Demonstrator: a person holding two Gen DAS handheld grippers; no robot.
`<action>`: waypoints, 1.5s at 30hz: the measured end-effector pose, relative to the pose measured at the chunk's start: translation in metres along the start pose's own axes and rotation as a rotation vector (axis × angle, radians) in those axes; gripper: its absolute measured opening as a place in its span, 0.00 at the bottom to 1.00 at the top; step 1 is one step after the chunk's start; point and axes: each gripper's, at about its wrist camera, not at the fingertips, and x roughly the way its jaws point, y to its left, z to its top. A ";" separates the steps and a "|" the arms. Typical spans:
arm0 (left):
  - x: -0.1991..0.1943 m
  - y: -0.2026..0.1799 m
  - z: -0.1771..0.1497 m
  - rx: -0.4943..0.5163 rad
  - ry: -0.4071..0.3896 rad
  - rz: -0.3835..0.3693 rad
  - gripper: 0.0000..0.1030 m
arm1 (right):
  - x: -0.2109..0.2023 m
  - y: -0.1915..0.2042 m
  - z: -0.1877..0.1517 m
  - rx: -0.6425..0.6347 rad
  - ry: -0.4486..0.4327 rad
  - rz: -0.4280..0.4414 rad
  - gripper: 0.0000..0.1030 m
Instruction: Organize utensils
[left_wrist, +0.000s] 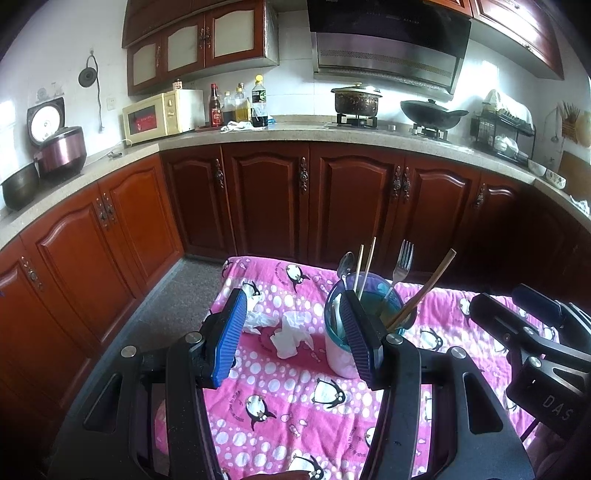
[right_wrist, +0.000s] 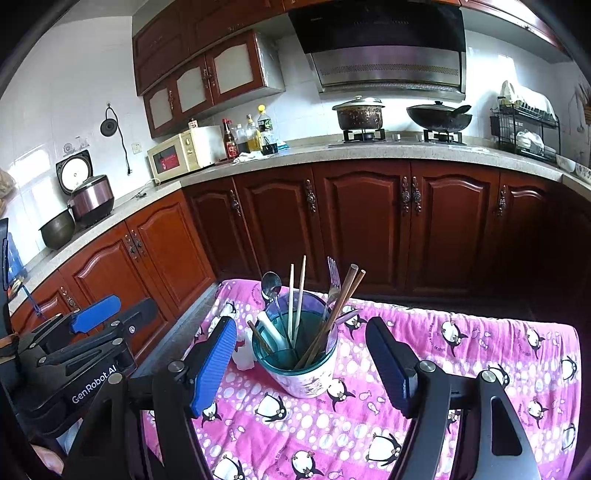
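Note:
A white cup with a teal rim (right_wrist: 295, 365) stands on a pink penguin-print cloth (right_wrist: 461, 350). Upright in it are a spoon (right_wrist: 271, 286), a fork (right_wrist: 333, 280), pale chopsticks (right_wrist: 296, 295) and brown chopsticks (right_wrist: 341, 302). My right gripper (right_wrist: 301, 363) is open, its blue pads on either side of the cup and apart from it. In the left wrist view the same cup (left_wrist: 341, 354) sits partly behind the right finger of my left gripper (left_wrist: 291, 332), which is open with nothing between its fingers. Crumpled white tissue (left_wrist: 284, 330) lies on the cloth between those fingers.
Dark wooden cabinets (right_wrist: 362, 225) and a stone counter (right_wrist: 369, 151) wrap around behind the table. On the counter stand a microwave (right_wrist: 183, 155), bottles (right_wrist: 251, 136), a pot (right_wrist: 360, 112), a wok (right_wrist: 439, 116) and a dish rack (right_wrist: 524, 133). Each gripper shows at the edge of the other's view.

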 end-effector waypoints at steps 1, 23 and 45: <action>0.001 -0.001 0.000 0.000 0.000 0.000 0.51 | 0.000 0.000 0.000 0.001 0.001 0.000 0.68; 0.005 0.000 0.000 -0.004 0.010 0.001 0.51 | 0.009 0.001 0.001 -0.001 0.017 0.003 0.68; 0.015 0.000 0.002 -0.005 0.028 0.003 0.51 | 0.023 -0.003 -0.001 0.004 0.047 0.002 0.68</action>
